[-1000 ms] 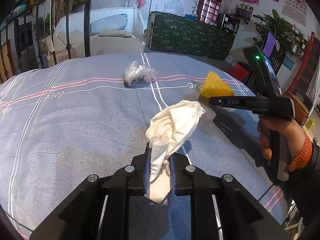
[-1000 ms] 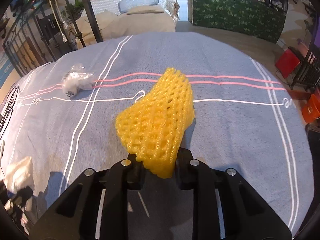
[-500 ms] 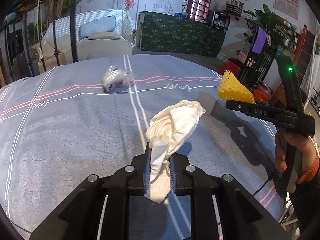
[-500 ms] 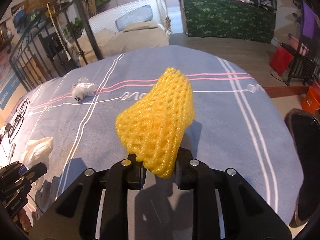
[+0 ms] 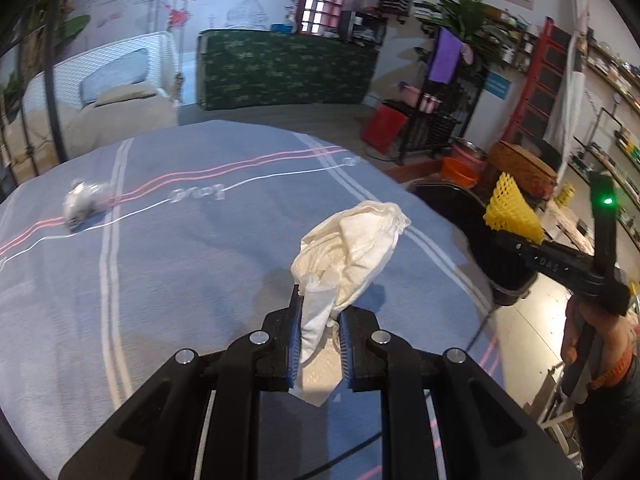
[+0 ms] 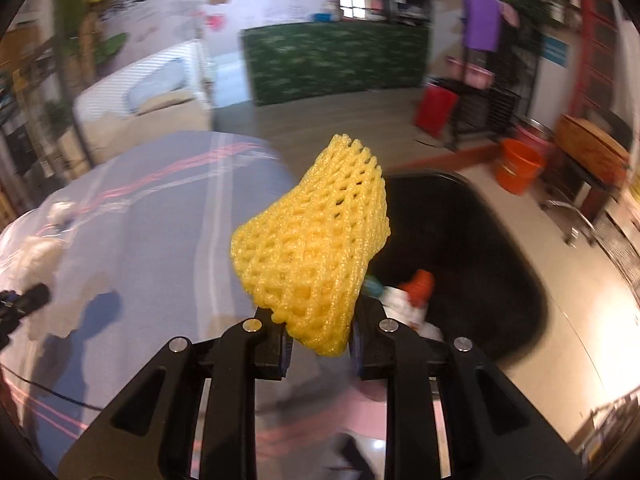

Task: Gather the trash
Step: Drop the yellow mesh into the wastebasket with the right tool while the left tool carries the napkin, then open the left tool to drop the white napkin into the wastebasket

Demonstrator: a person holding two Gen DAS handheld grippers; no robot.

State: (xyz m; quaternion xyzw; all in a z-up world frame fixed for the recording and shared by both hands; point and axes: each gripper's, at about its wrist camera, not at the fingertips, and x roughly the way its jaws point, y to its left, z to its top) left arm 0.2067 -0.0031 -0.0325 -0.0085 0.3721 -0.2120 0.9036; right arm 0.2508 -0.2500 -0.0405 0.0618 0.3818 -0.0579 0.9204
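Plastic wrapper (image 5: 82, 204) on striped bedspread (image 5: 192, 264)

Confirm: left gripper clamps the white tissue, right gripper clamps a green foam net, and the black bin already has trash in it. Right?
Wrong on colour only. The right gripper clamps a yellow foam net, as the right wrist view shows. The left gripper does clamp the white tissue, and the black bin already holds trash.

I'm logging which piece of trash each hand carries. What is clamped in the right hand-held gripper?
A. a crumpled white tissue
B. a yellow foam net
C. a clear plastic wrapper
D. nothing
B: in the right wrist view the yellow foam net sits pinched in the right hand-held gripper, while the white tissue is in the left hand-held gripper.
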